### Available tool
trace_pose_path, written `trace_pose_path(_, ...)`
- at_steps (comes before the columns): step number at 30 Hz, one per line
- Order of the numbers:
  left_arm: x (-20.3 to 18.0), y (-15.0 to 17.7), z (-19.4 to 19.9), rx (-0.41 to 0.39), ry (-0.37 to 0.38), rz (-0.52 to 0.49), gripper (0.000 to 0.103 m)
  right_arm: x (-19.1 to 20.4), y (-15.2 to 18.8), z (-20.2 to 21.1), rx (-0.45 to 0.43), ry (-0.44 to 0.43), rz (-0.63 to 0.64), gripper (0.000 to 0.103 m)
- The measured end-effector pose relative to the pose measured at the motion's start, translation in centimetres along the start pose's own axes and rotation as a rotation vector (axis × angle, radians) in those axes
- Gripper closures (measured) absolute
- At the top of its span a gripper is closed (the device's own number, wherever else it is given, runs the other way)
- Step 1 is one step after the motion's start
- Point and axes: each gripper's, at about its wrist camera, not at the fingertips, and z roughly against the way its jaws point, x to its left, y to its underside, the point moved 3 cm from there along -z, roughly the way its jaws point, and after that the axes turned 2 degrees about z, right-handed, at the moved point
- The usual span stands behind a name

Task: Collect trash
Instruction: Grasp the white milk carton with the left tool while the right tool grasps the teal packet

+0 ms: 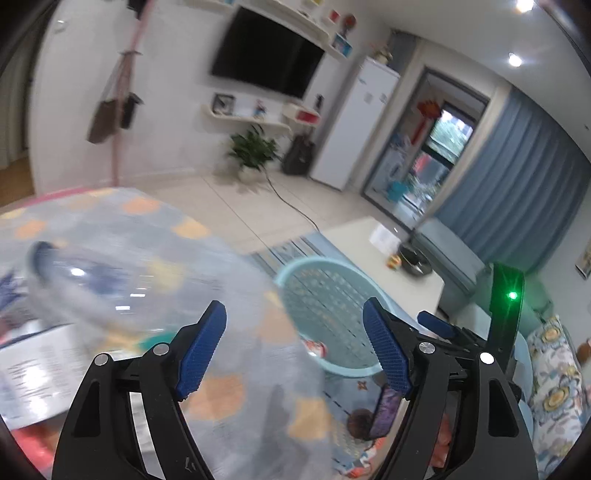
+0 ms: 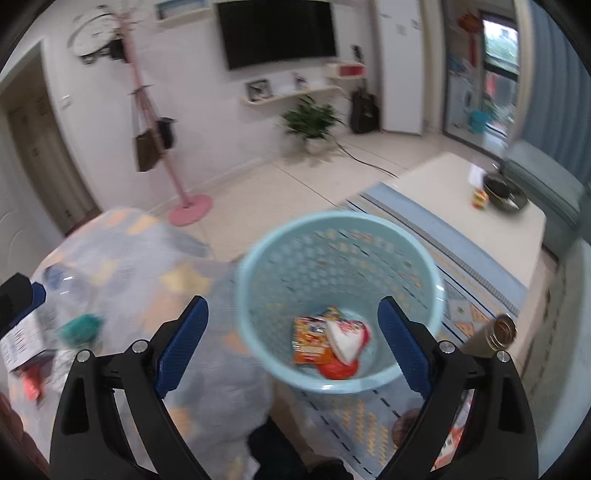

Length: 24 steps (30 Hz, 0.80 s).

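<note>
Ahead of both grippers, pale tiled floor (image 2: 295, 184), a wall-mounted television (image 2: 277, 31), a potted plant (image 2: 312, 120), a pink coat stand (image 2: 155, 122) off to the left, a low white table (image 2: 480, 229) to the right on a blue patterned rug (image 2: 461, 280). Just beyond the right gripper (image 2: 293, 325), jaws wide apart and empty: a light blue basket (image 2: 258, 280) holding snack wrappers (image 2: 328, 339). Left of it, partly between the spread, empty jaws of the left gripper (image 1: 293, 325): a translucent dotted trash bag (image 1: 155, 236) containing a clear plastic bottle (image 1: 85, 280), blurred.
</note>
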Motion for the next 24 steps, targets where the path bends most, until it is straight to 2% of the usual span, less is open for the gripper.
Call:
trace_pose_path(3,2.0,-0.3,3.8,-0.059,-0.067,0.011,0.026,3.2,0.1,1.3,-0.021,-0.040,0.068,0.014)
trace_pose_path(9,5.7,-0.8,9.1,-0.118,-0.201,0.005,0.024,10.1,0.9,3.1,-0.054,-0.107,0.212,0.014)
trace_pose_path(14,9.9,-0.5,11.4,-0.092,-0.266,0.014,0.021,14.9,1.6,3.1,-0.054,-0.133,0.307,0.014)
trace_pose_path(19,13.6,0.3,11.0,-0.017,-0.324,0.006,0.022,17.8,2.4,2.1,-0.030,-0.175,0.349,0.016)
trace_pose_path(22,14.7,0.8,10.1,0.035,-0.328,-0.005,0.022,19.0,2.6,1.1,0.007,-0.206,0.360,0.026)
trace_pose_path(24,15.4,1.0,9.7,0.065,-0.302,0.004,0.025,19.2,2.8,0.3,0.036,-0.230,0.353,0.043)
